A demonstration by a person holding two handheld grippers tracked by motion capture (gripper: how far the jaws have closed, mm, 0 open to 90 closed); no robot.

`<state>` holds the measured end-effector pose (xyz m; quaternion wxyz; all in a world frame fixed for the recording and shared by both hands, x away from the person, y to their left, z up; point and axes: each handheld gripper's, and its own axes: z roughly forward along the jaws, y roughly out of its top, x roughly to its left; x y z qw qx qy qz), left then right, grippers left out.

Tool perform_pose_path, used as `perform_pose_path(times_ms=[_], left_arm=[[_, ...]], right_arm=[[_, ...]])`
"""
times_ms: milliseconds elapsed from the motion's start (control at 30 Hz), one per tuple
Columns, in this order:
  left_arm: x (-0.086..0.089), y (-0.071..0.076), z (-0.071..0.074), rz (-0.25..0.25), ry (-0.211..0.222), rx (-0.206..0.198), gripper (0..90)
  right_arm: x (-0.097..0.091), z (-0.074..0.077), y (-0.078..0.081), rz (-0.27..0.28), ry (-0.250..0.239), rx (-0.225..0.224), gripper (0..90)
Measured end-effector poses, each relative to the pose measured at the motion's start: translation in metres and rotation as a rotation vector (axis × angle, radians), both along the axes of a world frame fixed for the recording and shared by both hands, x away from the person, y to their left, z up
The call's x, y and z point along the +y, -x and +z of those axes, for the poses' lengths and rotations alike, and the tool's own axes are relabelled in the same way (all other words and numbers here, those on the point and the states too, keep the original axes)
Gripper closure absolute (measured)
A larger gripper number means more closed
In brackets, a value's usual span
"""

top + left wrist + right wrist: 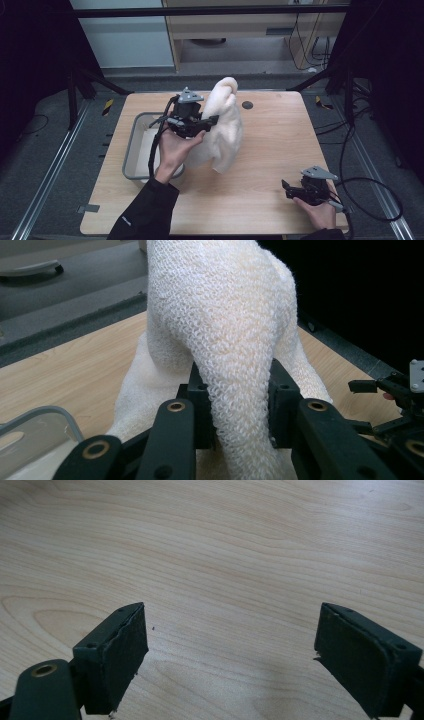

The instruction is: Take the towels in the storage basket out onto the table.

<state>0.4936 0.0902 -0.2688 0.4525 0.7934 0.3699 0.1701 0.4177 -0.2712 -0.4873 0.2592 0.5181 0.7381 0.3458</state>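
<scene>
A cream-white knitted towel [222,125] hangs bunched above the middle of the wooden table [270,150], its lower folds resting on the wood. My left gripper [212,120] is shut on the towel's left side, held up by a hand in a dark sleeve. In the left gripper view the towel [225,330] rises as a thick fold pinched between the two black pads [200,405]. My right gripper [287,187] rests low at the table's front right corner, open; in the right gripper view its pads [117,655] stand wide apart over bare wood.
A grey plastic bin [131,150] sits at the table's left side, partly under the left hand, its rim [50,415] seen in the left gripper view. A small dark disc [247,105] lies near the far edge. Cables [370,190] trail off the right side.
</scene>
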Motion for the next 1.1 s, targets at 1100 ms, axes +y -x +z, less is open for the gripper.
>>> perform_pose_path(times_ms=[1100], left_arm=[[-0.047,-0.011,-0.083,-0.09,-0.097,0.126,70.0]], right_arm=[[-0.004,0.001,-0.001,-0.039,0.029,-0.005,13.8]])
